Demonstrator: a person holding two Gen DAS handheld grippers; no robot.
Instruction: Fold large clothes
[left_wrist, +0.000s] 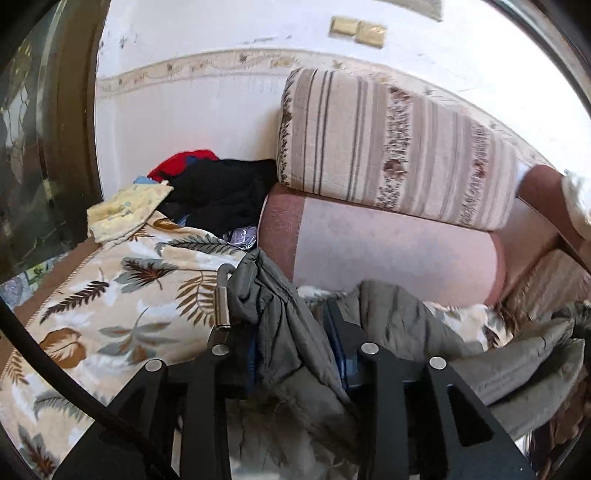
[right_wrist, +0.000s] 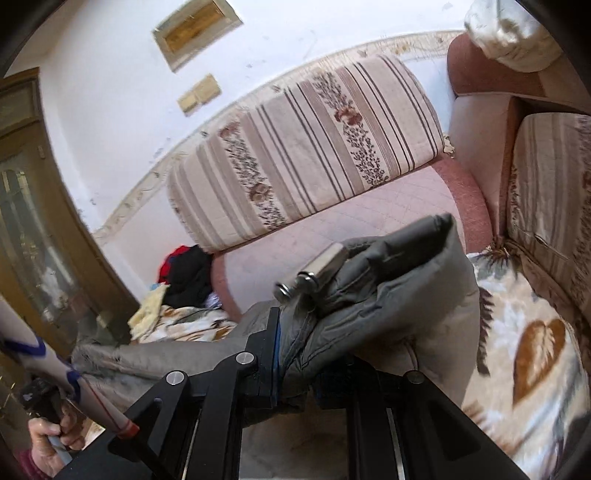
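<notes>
Two grippers, both clamped on one grey padded jacket (left_wrist: 295, 332). No containers as such; the sofa (left_wrist: 388, 243) serves, holding a leaf-print blanket (left_wrist: 122, 302), and a heap of black and red clothes (left_wrist: 221, 192) at centre left of the left view, beside a striped cushion (left_wrist: 388, 147). Left gripper (left_wrist: 291, 325): a fold of jacket runs up between the fingers, pinched, the rest spilling toward lower right. Right gripper (right_wrist: 317, 321): fingers closed on a bunched fold of jacket at frame centre, held above the blanket, fabric trailing off to the lower left. A hand (right_wrist: 51, 439) shows in that corner.
</notes>
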